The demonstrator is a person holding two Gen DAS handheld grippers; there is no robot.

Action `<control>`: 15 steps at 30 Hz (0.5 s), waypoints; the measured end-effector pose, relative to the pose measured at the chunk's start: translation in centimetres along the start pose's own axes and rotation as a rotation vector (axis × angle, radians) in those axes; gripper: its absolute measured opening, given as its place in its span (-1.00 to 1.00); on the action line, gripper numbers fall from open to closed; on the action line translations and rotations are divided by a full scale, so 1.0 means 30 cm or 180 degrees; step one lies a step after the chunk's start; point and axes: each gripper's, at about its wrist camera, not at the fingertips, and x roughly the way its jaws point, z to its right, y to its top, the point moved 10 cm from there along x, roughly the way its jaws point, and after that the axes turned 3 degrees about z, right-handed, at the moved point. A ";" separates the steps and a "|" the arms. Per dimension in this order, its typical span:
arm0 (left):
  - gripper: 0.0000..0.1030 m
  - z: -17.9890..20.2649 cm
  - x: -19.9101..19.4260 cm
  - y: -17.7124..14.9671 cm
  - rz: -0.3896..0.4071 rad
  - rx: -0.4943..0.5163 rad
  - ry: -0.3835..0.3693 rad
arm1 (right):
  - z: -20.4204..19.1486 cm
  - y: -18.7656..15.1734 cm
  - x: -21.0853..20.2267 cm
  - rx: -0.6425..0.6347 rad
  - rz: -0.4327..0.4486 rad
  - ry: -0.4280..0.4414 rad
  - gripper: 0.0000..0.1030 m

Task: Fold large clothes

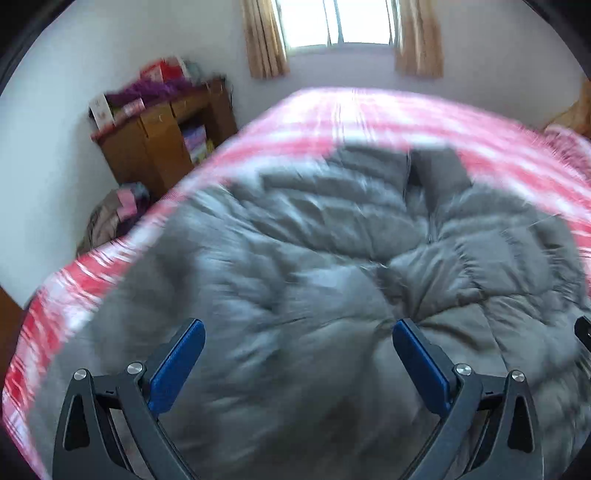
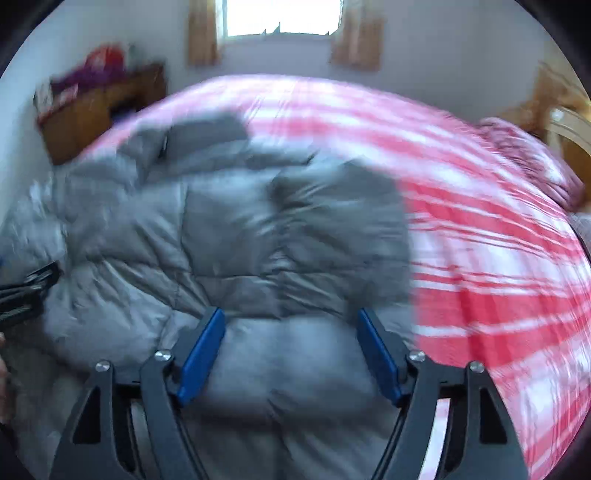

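My left gripper (image 1: 298, 328) hung w/ jaws wide, nothing in them, over the near part of the grey puffer jacket (image 1: 332, 258). Right gripper (image 2: 291, 317) same: spread wide, empty, above the jacket's near right portion. Both pics smeared, so seams unclear. Jacket lay rumpled, mostly flat, on the red-and-white striped bedspread (image 2: 480, 240), toward its left side. Prob. spread there so the bed gave room to fold. Wooden shelf unit (image 1: 166, 125) stood at the wall, window (image 1: 340, 22) behind the bed.
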 end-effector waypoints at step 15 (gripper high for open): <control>0.98 -1.006 -0.289 -0.540 -0.0480 -0.1187 0.1028 | -0.015 -0.315 -0.343 -0.0074 0.0193 0.0196 0.91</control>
